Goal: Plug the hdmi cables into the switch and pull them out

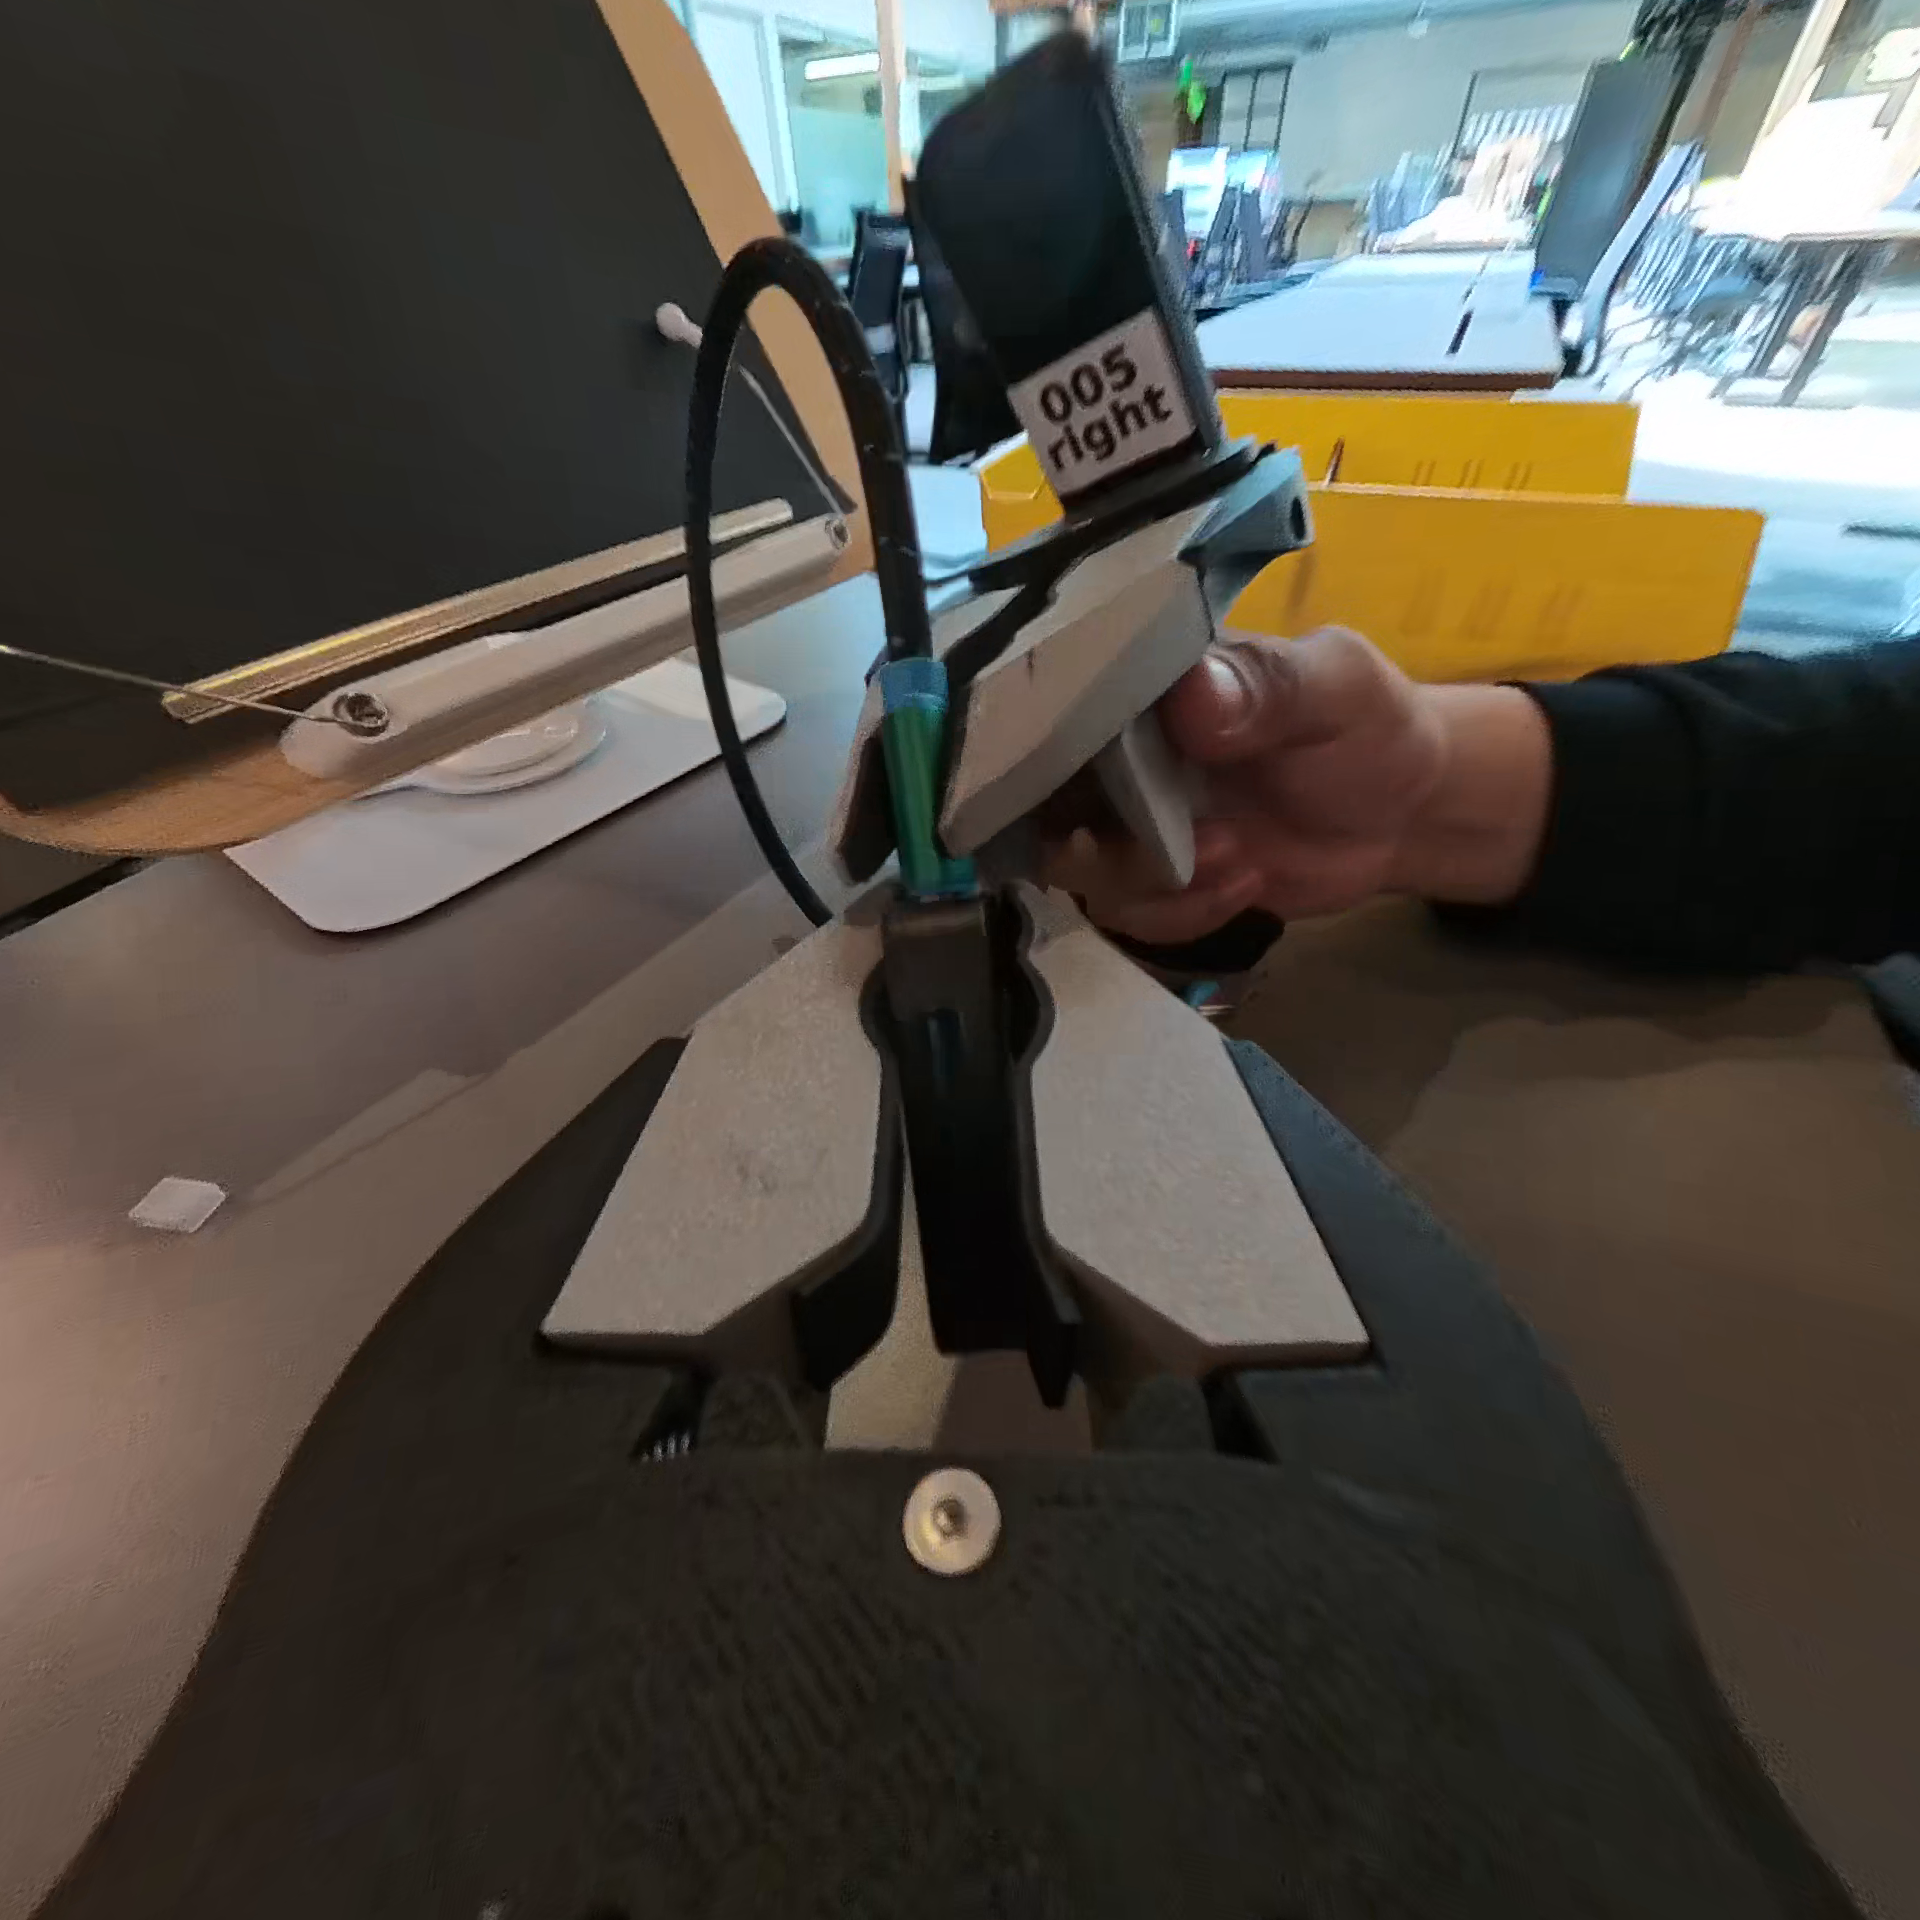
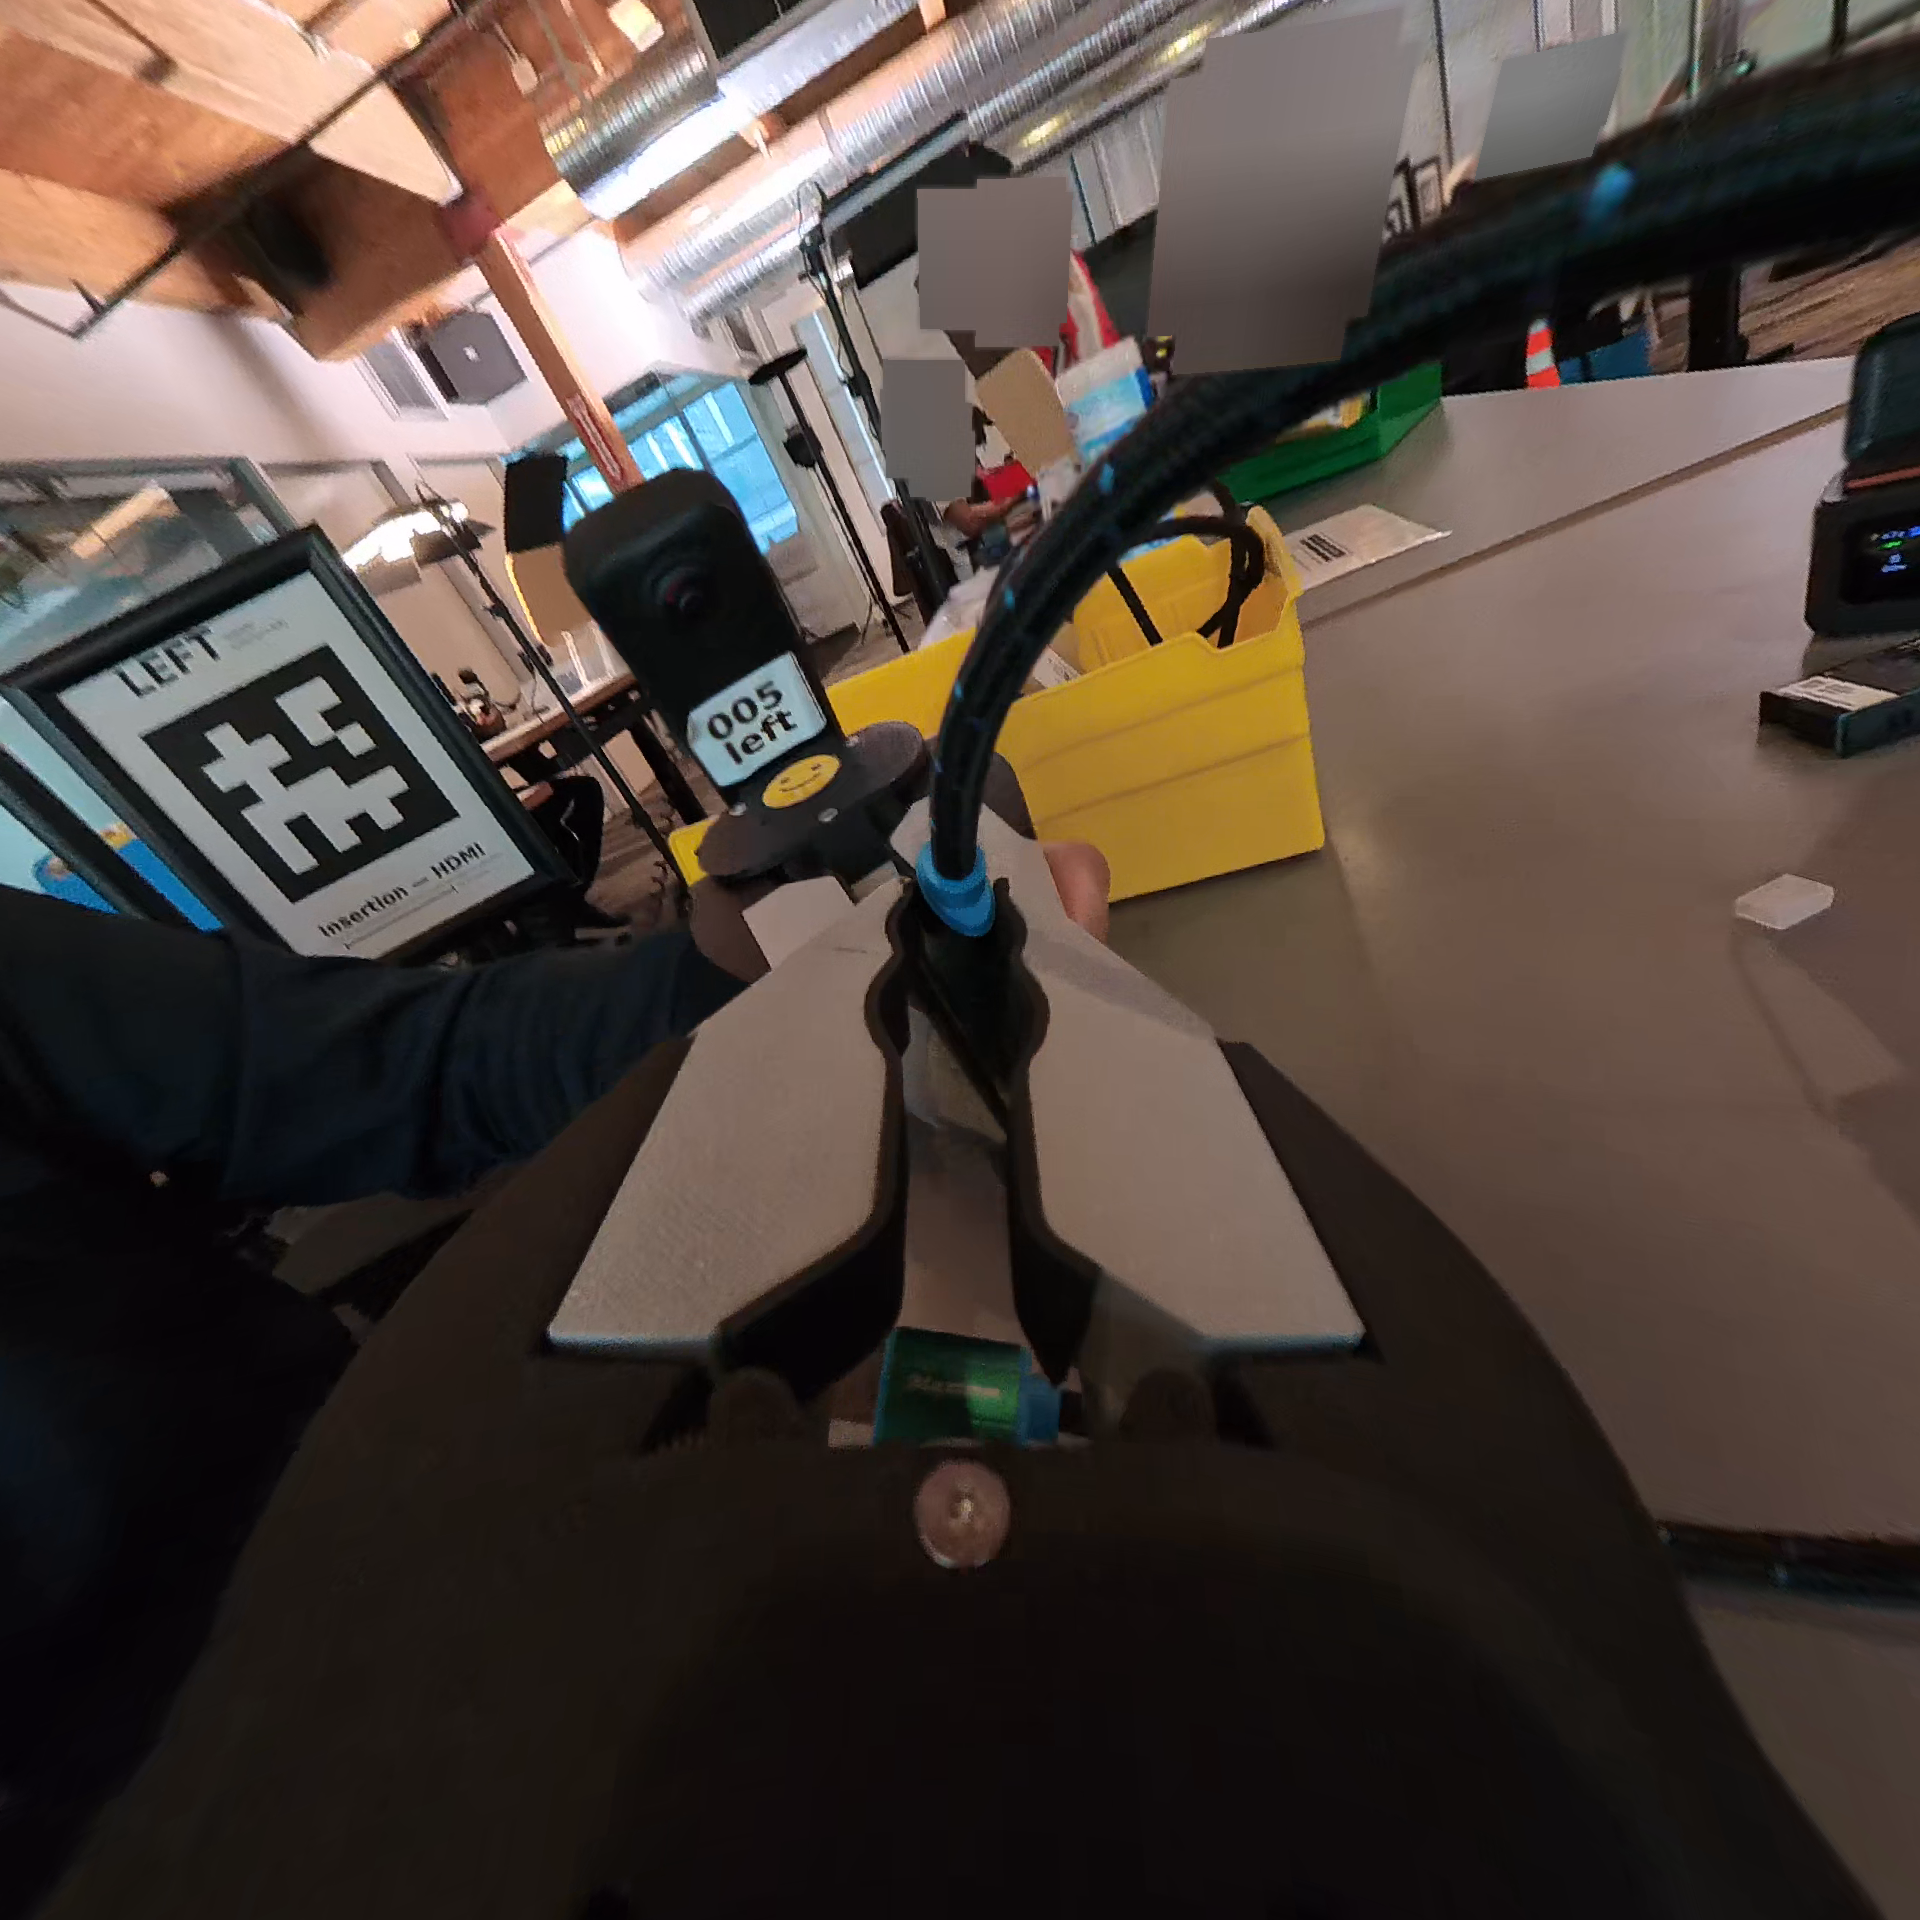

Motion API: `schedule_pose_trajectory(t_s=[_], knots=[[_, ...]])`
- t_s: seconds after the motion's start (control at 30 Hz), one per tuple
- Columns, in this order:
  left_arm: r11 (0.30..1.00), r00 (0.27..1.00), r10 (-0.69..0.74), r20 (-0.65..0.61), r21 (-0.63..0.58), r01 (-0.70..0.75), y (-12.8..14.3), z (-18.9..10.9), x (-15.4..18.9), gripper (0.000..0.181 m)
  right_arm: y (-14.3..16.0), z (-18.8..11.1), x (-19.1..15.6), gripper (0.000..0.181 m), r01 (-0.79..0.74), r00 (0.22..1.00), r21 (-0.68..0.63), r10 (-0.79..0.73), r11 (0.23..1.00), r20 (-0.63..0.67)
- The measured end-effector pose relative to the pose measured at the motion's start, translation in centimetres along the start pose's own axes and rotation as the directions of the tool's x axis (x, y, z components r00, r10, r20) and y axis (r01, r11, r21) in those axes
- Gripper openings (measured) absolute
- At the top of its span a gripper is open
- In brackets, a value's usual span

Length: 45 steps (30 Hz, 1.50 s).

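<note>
Here the left gripper clamps the black HDMI switch; the right gripper pinches the green-and-blue HDMI plug at its port.

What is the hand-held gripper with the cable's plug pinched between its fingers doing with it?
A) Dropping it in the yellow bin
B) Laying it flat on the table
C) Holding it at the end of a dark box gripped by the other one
C: the right hand-held gripper clamps the green-and-blue plug at the end of the dark switch, which the left hand-held gripper grips.
</note>
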<state>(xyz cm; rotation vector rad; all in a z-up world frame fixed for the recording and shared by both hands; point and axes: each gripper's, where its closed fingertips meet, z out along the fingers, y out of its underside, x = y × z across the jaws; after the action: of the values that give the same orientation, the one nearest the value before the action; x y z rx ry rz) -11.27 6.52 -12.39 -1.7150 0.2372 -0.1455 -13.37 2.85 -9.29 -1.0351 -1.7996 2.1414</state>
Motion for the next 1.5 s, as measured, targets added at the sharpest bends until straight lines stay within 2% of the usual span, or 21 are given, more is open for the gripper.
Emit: schedule_pose_trajectory(t_s=[0.3,0.43,0.5,0.63,0.87,1.03,1.23,1.33,1.5], knots=[[0.999,1.0,0.018,0.004,-0.031,-0.018,0.4,0.1,-0.2,0.012,0.1,0.1,-0.2,0.012,0.028,1.0,-0.015,-0.028,0.999,-0.009],[0.994,0.995,0.096,0.025,-0.054,-0.095,0.7,0.2,0.0,0.011,-0.3,0.2,-0.8,0.012,0.029,0.999,0.003,-0.029,1.0,0.016],[0.985,0.99,0.141,0.011,-0.107,-0.139,1.4,0.5,0.3,0.011,-0.7,0.1,-1.5,0.006,0.033,0.998,0.027,-0.035,0.999,0.051],[0.966,0.974,0.224,0.042,-0.14,-0.216,1.8,0.7,0.3,0.012,-0.7,0.0,-1.3,0.0,0.08,0.997,0.009,-0.08,0.997,0.013],[0.967,0.972,0.225,0.062,-0.132,-0.216,1.7,0.5,-0.2,0.011,-0.8,-1.0,-1.3,0.01,0.186,0.982,-0.058,-0.188,0.981,-0.027],[0.985,0.987,0.152,0.041,-0.09,-0.148,1.0,0.2,-0.1,0.011,-1.0,-2.1,-1.4,0.015,0.261,0.963,-0.089,-0.265,0.961,-0.04],[0.994,0.992,-0.091,-0.091,0.048,0.096,-1.2,-1.1,0.3,0.011,-0.8,-2.2,-1.8,0.012,0.284,0.957,-0.101,-0.288,0.953,-0.024],[0.986,0.979,-0.141,-0.148,0.072,0.153,-1.8,-1.4,0.7,0.011,0.1,-1.4,-1.4,0.012,0.305,0.947,-0.161,-0.317,0.939,-0.053],[0.987,0.976,-0.145,-0.162,0.044,0.154,-1.2,-1.0,1.1,0.011,0.8,-0.6,-1.7,0.014,0.29,0.954,-0.165,-0.298,0.943,-0.024]])
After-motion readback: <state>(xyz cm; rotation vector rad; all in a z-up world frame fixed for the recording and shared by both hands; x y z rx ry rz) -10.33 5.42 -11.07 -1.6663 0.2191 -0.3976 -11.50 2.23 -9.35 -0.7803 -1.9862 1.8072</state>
